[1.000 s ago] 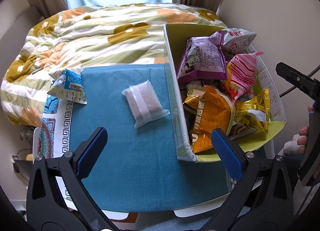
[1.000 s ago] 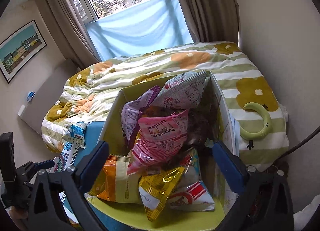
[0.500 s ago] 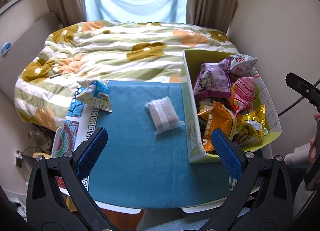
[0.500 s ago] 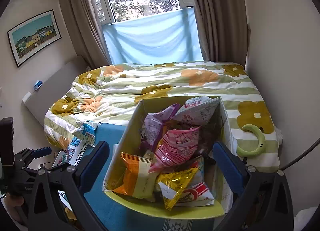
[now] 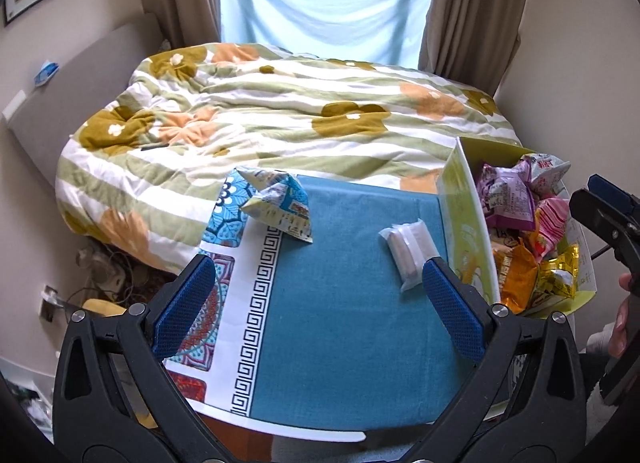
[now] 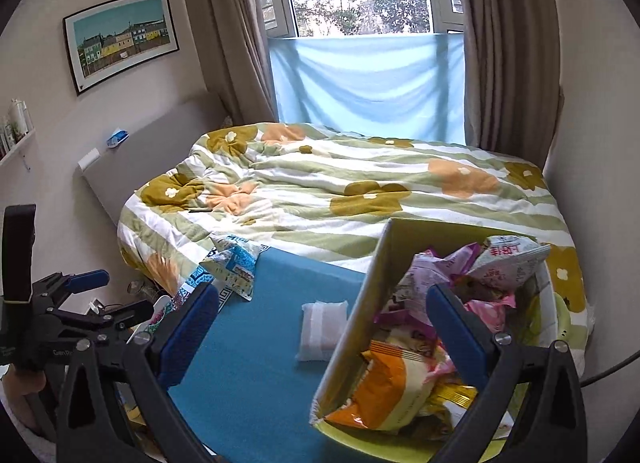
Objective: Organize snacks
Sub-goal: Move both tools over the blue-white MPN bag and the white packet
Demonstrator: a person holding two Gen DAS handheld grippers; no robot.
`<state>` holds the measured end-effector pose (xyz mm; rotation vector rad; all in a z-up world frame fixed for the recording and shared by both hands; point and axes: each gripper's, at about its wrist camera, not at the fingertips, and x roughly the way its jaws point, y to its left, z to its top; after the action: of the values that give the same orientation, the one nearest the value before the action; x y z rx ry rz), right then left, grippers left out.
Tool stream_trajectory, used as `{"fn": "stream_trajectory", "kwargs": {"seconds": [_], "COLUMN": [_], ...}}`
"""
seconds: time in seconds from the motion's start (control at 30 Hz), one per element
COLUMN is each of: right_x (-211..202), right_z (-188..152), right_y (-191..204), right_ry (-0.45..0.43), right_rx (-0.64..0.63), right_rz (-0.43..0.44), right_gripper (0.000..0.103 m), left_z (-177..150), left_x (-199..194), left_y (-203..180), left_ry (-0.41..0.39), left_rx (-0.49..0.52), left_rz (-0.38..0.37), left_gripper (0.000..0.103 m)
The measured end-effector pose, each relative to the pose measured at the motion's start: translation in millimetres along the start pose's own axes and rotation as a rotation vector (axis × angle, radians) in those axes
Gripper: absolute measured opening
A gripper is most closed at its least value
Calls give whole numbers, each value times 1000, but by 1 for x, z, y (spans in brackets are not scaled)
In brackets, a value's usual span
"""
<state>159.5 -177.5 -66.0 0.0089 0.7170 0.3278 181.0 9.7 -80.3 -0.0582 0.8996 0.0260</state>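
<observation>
A yellow-green box [image 5: 464, 219] [image 6: 356, 327] full of snack bags stands at the right of a teal-covered table [image 5: 340, 323] [image 6: 248, 367]. A clear white packet [image 5: 410, 247] [image 6: 320, 329] lies on the cloth just left of the box. A blue-and-white snack bag [image 5: 280, 205] [image 6: 234, 265] lies at the table's far left edge. My left gripper [image 5: 318, 303] is open and empty, held above the near table edge. My right gripper [image 6: 324, 337] is open and empty, above the box's left wall.
A bed with a flowered green-striped quilt [image 5: 288, 123] [image 6: 360, 191] lies behind the table. A patterned cloth border [image 5: 240, 303] covers the table's left side. Walls stand close at the right, and curtains [image 6: 508, 43] frame the window. The left gripper [image 6: 68, 303] shows at the right view's left edge.
Both grippers have pulled back and risen, so the table and box look smaller and farther. The left view has swung left. The snacks have not moved.
</observation>
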Motion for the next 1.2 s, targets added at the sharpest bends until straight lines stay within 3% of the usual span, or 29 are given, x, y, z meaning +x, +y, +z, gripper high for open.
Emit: {"fn": "stream_trajectory", "kwargs": {"seconds": [0.3, 0.57, 0.73, 0.9, 1.2], "right_x": [88, 177, 222, 251, 272], "right_z": [13, 2, -20, -41, -67], "right_y": [59, 79, 78, 69, 55], "right_ry": [94, 229, 318, 375, 368], "right_rx": [13, 45, 36, 44, 43], "right_rz": [-52, -141, -237, -314, -451], "right_gripper": [103, 103, 103, 103, 103], "left_z": [56, 89, 95, 91, 75], "left_x": [72, 170, 230, 275, 318], "left_y": [74, 95, 92, 79, 79], "left_ry": [85, 220, 303, 354, 434], "left_rx": [33, 59, 47, 66, 74], "left_rz": [-85, -178, -215, -188, -185], "left_gripper": [103, 103, 103, 103, 103]}}
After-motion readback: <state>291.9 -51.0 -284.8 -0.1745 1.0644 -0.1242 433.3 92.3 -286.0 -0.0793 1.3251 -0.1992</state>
